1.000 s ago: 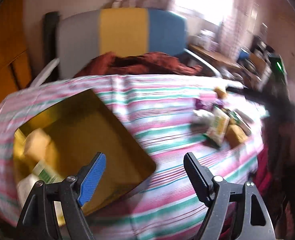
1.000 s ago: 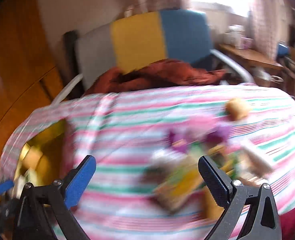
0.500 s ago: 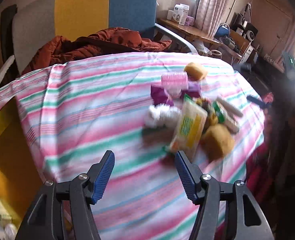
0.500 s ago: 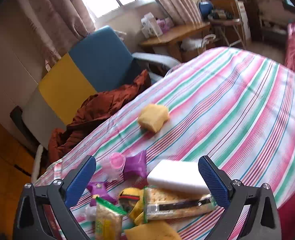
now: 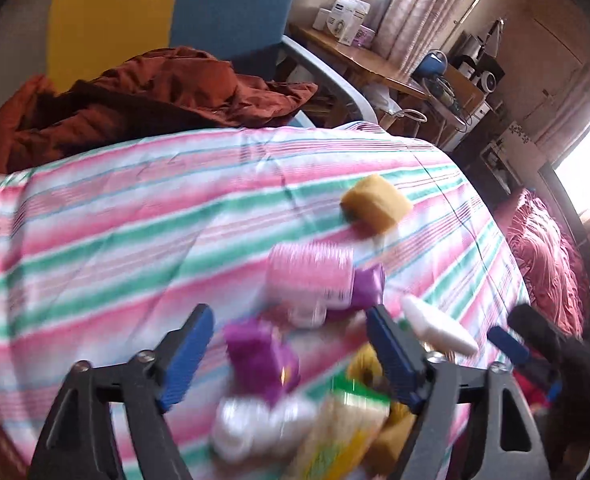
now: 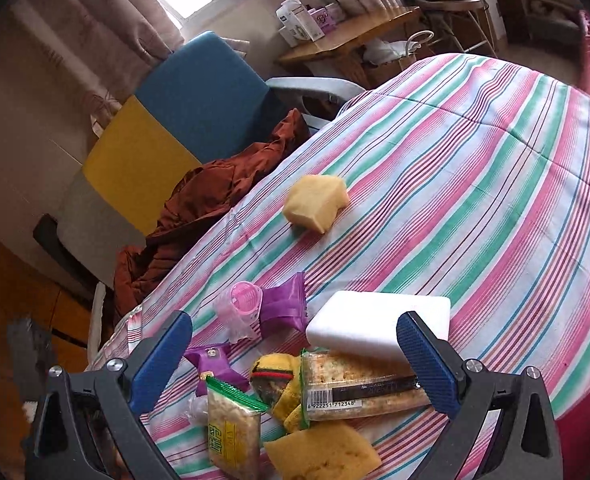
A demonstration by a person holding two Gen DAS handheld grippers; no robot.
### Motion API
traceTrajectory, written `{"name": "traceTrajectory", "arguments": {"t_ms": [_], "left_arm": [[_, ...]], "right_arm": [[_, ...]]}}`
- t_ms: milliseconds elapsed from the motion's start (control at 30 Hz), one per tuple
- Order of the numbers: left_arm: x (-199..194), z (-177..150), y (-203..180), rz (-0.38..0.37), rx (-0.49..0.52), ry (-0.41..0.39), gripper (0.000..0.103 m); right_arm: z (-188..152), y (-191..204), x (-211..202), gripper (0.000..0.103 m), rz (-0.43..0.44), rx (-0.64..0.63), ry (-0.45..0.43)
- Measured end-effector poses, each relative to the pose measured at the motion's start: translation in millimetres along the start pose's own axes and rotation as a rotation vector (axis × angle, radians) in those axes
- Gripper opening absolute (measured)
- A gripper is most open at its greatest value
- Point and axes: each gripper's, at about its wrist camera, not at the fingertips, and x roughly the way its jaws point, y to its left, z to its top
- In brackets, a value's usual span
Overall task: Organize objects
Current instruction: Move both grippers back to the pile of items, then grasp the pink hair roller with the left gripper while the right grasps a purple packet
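Observation:
A pile of small items lies on the striped tablecloth [image 6: 495, 184]. It holds a white block [image 6: 375, 330], a clear cracker pack [image 6: 359, 390], a green-topped snack pack [image 6: 233, 428], purple packets [image 6: 285, 306], a pink-lidded cup [image 6: 241, 304] and a yellow sponge [image 6: 323, 456]. Another yellow sponge [image 6: 317, 202] lies apart, farther back. My right gripper [image 6: 295, 360] is open and empty, just above the pile. My left gripper [image 5: 291, 354] is open and empty, over a purple packet [image 5: 261, 356] and the pink cup [image 5: 311, 274]; its view is blurred.
A blue, yellow and grey chair [image 6: 167, 120] with a rust-red garment [image 6: 211, 200] stands behind the table. A wooden desk [image 6: 347, 40] with boxes is at the back. A dark red bedspread [image 5: 547, 256] lies to the right. The right gripper [image 5: 535, 340] shows in the left view.
Both grippers have swung right, away from the yellow box, and closed in on the pile. The left view has come nearer to the purple packet and pink cup. Both stay open.

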Motion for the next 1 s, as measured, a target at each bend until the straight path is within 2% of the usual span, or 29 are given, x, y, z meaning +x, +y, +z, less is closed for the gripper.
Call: {"name": "traceTrajectory", "arguments": {"t_ms": [133,300,333,367,400,467,600,700,800,1000], "left_arm": [[30.2,19.0,-4.1,-0.025,0.009,0.053,0.085],[60.7,27.2,-8.9,-0.02,0.043,0.108,0.085],[66.3,27.2,-9.4,-0.02,0.047,0.121,0.082],[69.4,26.5,-8.3,-0.024,0.045,0.129,0.069],[71.6,25.7,-6.7,-0.038,0.036,0.131,0.065],[70.5,24.1,-5.9,-0.045,0.037,0.114,0.065],[49.1,20.7,-0.6,-0.048,0.024,0.051,0.065],[16.3,18.1,10.0,-0.057,-0.018,-0.02,0.065],[-18.8,12.3,21.5,-0.025,-0.041,-0.091,0.065],[-76.7,-28.1,52.6,0.021,-0.105,-0.164,0.065]], "right_arm": [[0.0,-2.4,1.7,0.103,0.018,0.014,0.016],[-0.9,-1.9,3.4,0.103,0.022,0.012,0.029],[-1.0,-1.8,4.0,0.103,0.02,0.01,0.031],[-1.3,-1.8,4.7,0.103,0.017,0.009,0.033],[-1.3,-1.8,5.4,0.103,0.015,0.008,0.034],[-1.4,-2.4,6.6,0.103,0.011,0.009,0.038],[-2.1,-0.7,8.5,0.103,-0.001,-0.003,0.042],[-2.5,2.1,9.9,0.103,-0.013,-0.023,0.041],[-4.3,6.6,12.7,0.103,-0.032,-0.055,0.045],[-14.3,24.1,23.8,0.103,-0.109,-0.183,0.061]]}}
